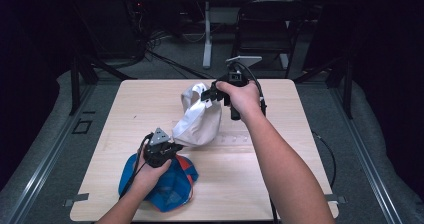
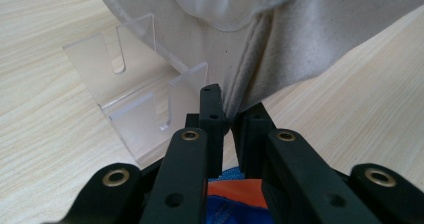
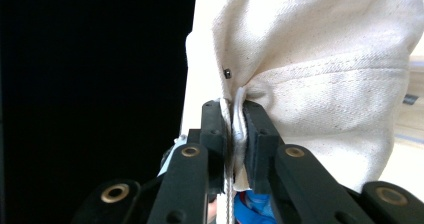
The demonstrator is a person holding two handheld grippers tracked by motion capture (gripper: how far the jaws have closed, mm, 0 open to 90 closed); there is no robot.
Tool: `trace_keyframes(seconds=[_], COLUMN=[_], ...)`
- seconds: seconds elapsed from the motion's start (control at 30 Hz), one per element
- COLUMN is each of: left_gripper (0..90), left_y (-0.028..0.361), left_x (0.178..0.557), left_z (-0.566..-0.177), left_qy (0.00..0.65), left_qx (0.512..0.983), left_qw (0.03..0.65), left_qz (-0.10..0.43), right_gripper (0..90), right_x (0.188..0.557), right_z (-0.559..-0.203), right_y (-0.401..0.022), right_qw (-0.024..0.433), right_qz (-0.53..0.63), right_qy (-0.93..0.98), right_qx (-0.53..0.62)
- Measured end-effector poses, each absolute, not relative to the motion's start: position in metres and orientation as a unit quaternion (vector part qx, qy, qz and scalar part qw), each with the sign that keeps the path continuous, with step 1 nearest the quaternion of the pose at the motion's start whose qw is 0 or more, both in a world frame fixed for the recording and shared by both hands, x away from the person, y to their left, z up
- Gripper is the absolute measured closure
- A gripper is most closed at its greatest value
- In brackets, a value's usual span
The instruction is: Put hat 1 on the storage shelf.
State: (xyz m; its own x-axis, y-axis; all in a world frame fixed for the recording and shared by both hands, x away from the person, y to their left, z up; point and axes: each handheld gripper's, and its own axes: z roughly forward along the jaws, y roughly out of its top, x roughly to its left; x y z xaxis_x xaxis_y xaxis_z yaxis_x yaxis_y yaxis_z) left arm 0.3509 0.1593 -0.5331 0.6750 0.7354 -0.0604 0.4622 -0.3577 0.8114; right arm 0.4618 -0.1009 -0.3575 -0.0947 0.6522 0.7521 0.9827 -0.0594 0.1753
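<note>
Two handheld black two-jaw tongs grip one cream canvas cap between them. The left gripper (image 1: 167,148), lower left of centre in the high view, is clenched on the cap's stitched brim edge. The right gripper (image 1: 209,95), upper centre, pinches a bunched fold at the cap's opposite rim. The cream canvas cap (image 1: 200,118) hangs stretched between them above the pale wooden table (image 1: 280,174), its cloth matte, coarse-woven and seamed, with a small metal eyelet.

In the left gripper view, a clear acrylic slotted stand (image 2: 135,104) sits just beside the cap at centre left, glossy and hard-edged. A blue and orange fabric cap (image 1: 172,184) lies crumpled under the left hand.

Likely risks: the thin fold could slip from the right jaws if pulled, or the swinging cloth could knock the light stand.
</note>
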Motion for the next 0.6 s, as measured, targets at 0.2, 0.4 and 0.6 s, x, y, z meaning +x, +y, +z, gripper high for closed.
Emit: trace_keyframes(seconds=[0.2, 0.4, 0.6], left_gripper=[76.2, 65.2, 57.9], left_y=[0.166, 0.183, 0.207], left_x=[0.344, 0.329, 0.312], left_z=[-0.527, -0.523, -0.525], left_qy=[0.382, 0.397, 0.417], left_qx=[0.802, 0.794, 0.788], left_qw=[0.434, 0.434, 0.423], left_qz=[0.149, 0.157, 0.159], right_gripper=[74.8, 67.8, 61.9], right_x=[0.457, 0.446, 0.425], right_z=[-0.349, -0.338, -0.343], right_y=[-0.114, -0.133, -0.149], right_qw=[0.213, 0.179, 0.117], right_qz=[-0.385, -0.390, -0.400], right_qy=[-0.646, -0.656, -0.682], right_qx=[-0.624, -0.622, -0.601])
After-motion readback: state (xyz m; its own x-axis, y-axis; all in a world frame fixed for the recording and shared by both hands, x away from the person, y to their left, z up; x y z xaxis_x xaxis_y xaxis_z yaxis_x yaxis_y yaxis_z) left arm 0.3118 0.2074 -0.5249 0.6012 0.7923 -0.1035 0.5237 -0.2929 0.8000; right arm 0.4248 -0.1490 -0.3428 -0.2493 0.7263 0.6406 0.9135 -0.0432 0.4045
